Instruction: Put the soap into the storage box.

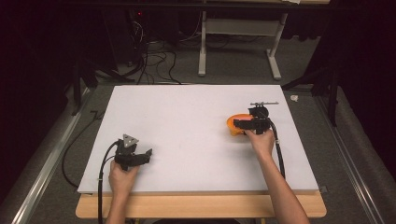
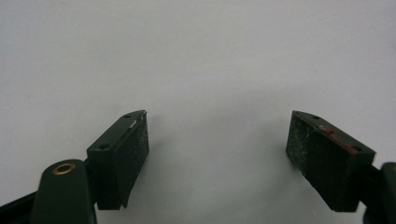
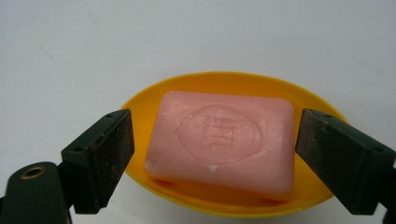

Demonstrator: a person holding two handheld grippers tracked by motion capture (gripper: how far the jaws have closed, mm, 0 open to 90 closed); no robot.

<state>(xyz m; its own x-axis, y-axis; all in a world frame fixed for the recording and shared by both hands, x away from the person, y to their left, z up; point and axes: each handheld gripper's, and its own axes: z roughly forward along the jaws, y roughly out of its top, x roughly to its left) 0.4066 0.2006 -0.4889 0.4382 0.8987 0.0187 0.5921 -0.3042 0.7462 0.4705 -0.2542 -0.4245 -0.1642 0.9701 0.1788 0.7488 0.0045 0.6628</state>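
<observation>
The white tabletop (image 1: 196, 140) spreads out in front of me, bare across most of its surface, with my two forearms coming in from the near edge.

My right gripper (image 3: 212, 158) is out toward the far right part of the tabletop, right at the yellow dish (image 3: 140, 100). Its jaws stand wide, one on each side of the pink soap (image 3: 222, 144). There is a clear gap between the one pad and the soap's end; the other pad sits very close to the other end, and I cannot tell whether it touches. I am not squeezing the bar.

My left gripper (image 2: 217, 149) rests near the front left of the tabletop, well apart from the dish. Its jaws are also spread wide, with only plain white surface between them.

The dish is oval and shallow, sitting flat on the tabletop. The soap lies flat inside it, a rounded rectangle with a stamped round seal facing up, its long side running across between my jaws.
</observation>
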